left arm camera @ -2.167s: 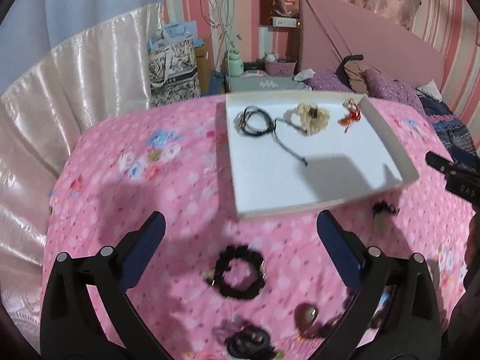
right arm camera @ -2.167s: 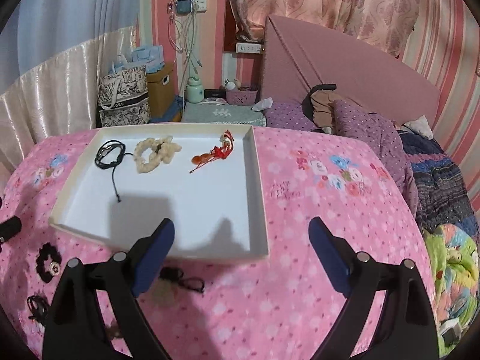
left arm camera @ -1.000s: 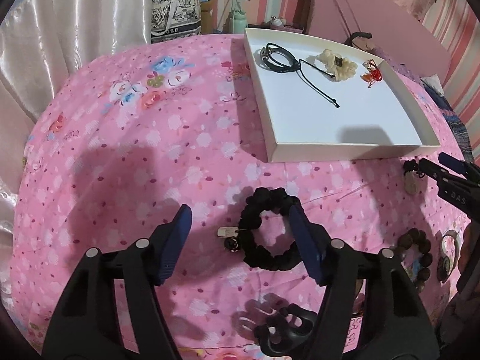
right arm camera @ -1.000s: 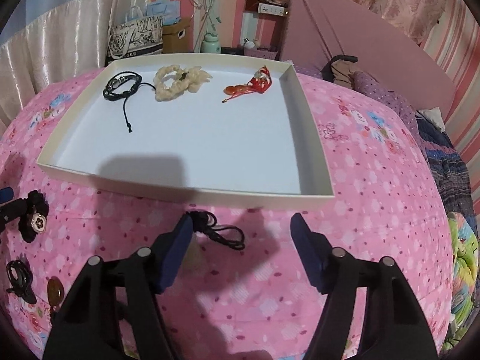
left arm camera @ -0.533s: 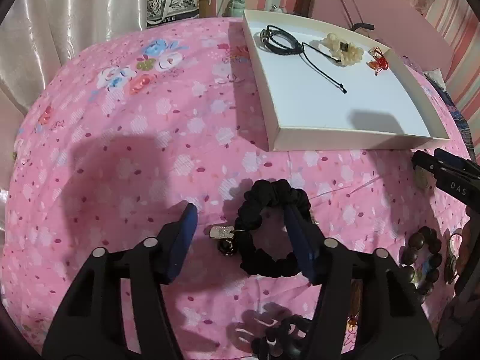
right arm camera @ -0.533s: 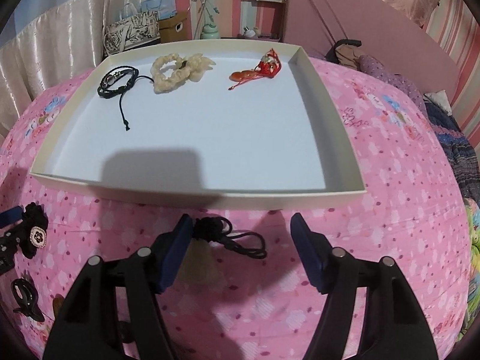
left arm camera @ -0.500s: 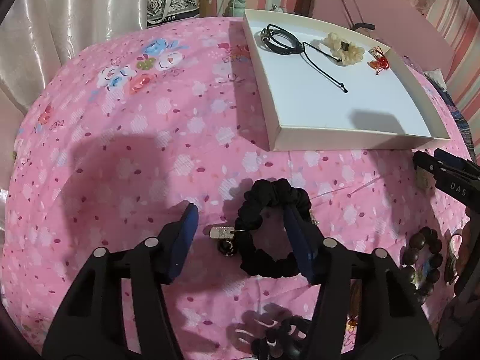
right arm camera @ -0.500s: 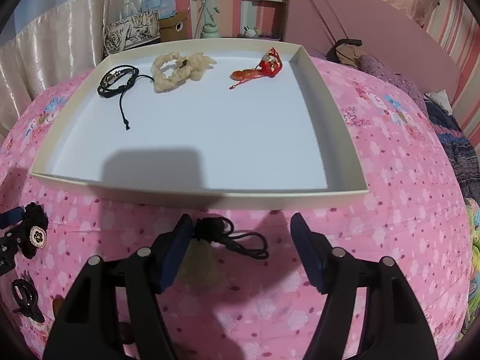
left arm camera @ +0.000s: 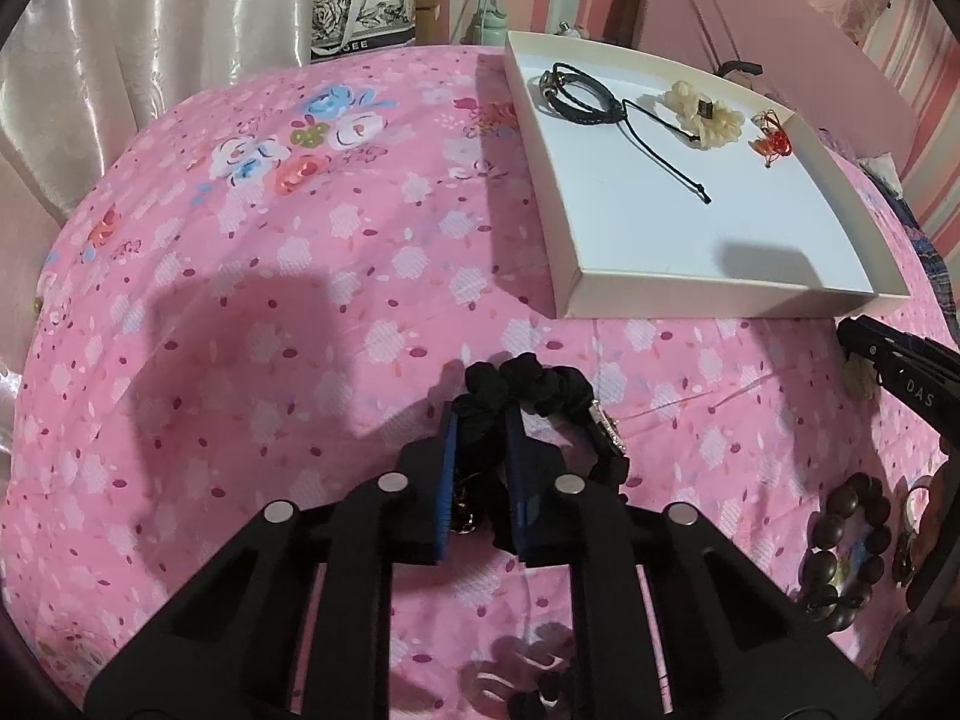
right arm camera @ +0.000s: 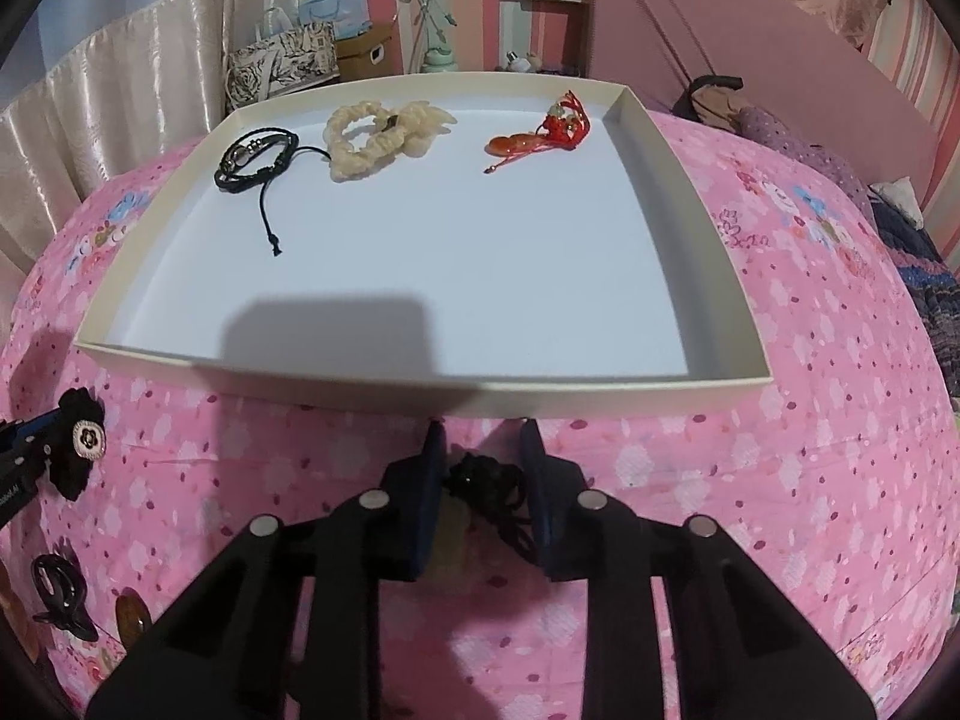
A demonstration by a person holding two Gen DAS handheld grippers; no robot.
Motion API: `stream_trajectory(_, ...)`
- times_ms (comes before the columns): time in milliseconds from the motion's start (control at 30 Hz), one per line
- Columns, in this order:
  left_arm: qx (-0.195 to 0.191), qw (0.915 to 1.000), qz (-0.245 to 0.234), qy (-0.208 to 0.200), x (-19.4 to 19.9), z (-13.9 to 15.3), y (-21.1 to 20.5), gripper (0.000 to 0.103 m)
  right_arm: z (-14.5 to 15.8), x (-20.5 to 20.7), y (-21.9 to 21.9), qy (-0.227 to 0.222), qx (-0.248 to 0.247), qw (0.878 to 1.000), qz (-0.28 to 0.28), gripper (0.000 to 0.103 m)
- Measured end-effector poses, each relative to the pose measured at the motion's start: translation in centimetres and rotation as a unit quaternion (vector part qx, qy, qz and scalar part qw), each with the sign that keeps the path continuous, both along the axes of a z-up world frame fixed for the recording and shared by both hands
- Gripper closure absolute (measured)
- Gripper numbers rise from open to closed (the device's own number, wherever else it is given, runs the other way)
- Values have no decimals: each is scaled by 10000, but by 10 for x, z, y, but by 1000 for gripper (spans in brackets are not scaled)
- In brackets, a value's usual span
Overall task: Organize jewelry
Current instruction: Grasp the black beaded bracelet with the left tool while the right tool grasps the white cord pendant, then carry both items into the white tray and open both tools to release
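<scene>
Task judged as partly done, three pieces already inside the white tray [right arm camera: 690,192]: black cord bracelet [right arm camera: 255,159] near the far left corner of the tray, cream scrunchie [right arm camera: 378,132] beside it along the far wall, red knotted charm [right arm camera: 549,129] toward the far right corner. Rest of the tray floor bare. Still outside the tray, on the pink flowered bedspread [left arm camera: 240,300] before its near wall: black scrunchie [left arm camera: 540,387] with a small white flower button, now pinched between the closing jaws of the left gripper [left arm camera: 480,414], pads pressing on the fabric; pale pendant on a black cord [right arm camera: 480,480] just below the near wall of the tray, lying between the closing jaws of the right gripper [right arm camera: 483,444], pads apparently close upon the cord, though contact on the right side not clear to see. Also left to move, farther from the tray: dark wooden bead bracelet [left arm camera: 849,546], black hair clip [right arm camera: 57,591], brown oval piece [right arm camera: 132,615]. Both lifts and both placements into the tray not yet made. Pendant body mostly hidden behind the right gripper; lower part of the black scrunchie covered by the left gripper. Some small items at the frame edges too blurred and cut off to name. Hands of the person out of view.
</scene>
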State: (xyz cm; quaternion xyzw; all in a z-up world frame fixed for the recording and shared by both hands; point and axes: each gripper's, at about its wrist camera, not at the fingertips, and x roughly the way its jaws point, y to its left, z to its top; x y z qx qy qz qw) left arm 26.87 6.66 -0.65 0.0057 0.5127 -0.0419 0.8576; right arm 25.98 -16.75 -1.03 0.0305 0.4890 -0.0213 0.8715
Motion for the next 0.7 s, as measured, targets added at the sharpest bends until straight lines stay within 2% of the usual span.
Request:
stream_trajectory(200, -13, 9999, 34, -141, -6, 6, -1, 95, 8, -7, -5, -102, 113, 9999, 18, 83)
stream_trajectory(233, -35, 9998, 28, -218, -8, 11, -2, 96, 11, -9, -7, -140, 139, 9998, 28, 84)
stream_trajectory(267, -56, 9996, 21, -288, -10, 15, -2, 96, 15, -11, -8, -171, 162, 9997, 45, 92)
stream_trajectory(500, -291, 9951, -124, -934, -22, 68, -15, 96, 39, -17, -12, -419, 308, 9985, 140, 92)
stream_trajectory(700, -594, 9932, -315, -947, 3, 95, -31, 96, 72, -10, -18, -754, 375, 9963, 189, 93)
